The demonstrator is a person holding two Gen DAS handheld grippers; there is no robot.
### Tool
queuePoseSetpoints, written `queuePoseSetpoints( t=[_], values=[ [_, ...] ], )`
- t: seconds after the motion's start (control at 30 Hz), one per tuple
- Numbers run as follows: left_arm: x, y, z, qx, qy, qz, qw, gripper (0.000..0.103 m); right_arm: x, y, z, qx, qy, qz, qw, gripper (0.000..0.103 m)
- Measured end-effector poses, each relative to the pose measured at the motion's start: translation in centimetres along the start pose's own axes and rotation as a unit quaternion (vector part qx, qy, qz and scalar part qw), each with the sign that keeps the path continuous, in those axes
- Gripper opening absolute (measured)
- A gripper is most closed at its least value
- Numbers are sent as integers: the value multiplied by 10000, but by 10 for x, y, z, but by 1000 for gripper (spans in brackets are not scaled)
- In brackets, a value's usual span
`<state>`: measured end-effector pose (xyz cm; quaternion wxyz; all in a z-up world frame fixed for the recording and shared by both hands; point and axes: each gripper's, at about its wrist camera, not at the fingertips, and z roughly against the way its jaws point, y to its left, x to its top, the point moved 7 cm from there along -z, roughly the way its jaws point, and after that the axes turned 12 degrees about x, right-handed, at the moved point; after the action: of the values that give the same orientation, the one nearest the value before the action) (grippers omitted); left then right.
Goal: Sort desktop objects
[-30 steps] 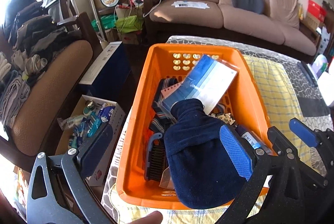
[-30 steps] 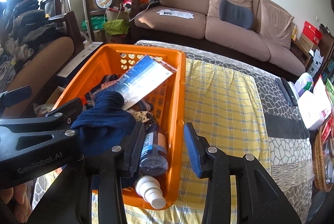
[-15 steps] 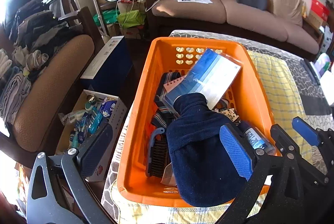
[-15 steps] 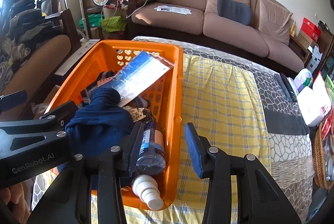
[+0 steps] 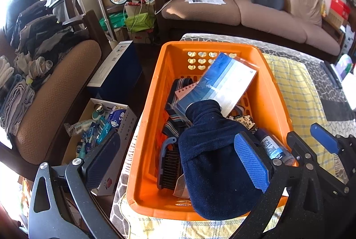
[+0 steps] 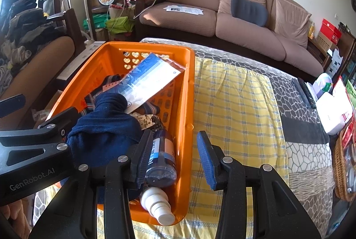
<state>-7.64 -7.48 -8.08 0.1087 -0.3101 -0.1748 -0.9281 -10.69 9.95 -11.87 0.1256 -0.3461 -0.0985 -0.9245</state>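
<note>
An orange plastic basket (image 5: 276, 92) with heart-shaped holes in its far wall stands on a yellow checked cloth (image 6: 233, 105), filling the middle of the left wrist view and the left centre of the right wrist view. Its long axis runs from the bottom of the frame up toward the brown sofa (image 5: 255, 11).

Inside, a flat blue-and-white packet (image 5: 224, 83) in clear film leans against the far wall, its long side tilted toward the upper right. Below it lies a soft dark blue fleece mitten (image 5: 213, 161), cuff toward the packet. A dark, ribbed plastic brush (image 5: 169, 165) lies along the basket's left wall. A round, dark blue spray bottle (image 6: 161, 156) lies along the right wall, its white cap (image 6: 159, 205) pointing at the lower edge of the frame.

The left gripper (image 5: 175, 163) is spread wide, with nothing pinched; one pad sits outside the basket's left wall, the other over the mitten. The right gripper (image 6: 174, 154) is partly open across the basket's right wall, one pad beside the bottle and mitten. Whether it presses them I cannot tell.
</note>
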Motion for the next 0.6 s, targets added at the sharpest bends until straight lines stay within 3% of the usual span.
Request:
queuePoseSetpoints(
  t=[0.6],
  values=[
    [0, -2, 0, -36, -2, -55, 10000, 102, -1, 1, -3, -23, 33, 43, 10000, 43]
  ],
)
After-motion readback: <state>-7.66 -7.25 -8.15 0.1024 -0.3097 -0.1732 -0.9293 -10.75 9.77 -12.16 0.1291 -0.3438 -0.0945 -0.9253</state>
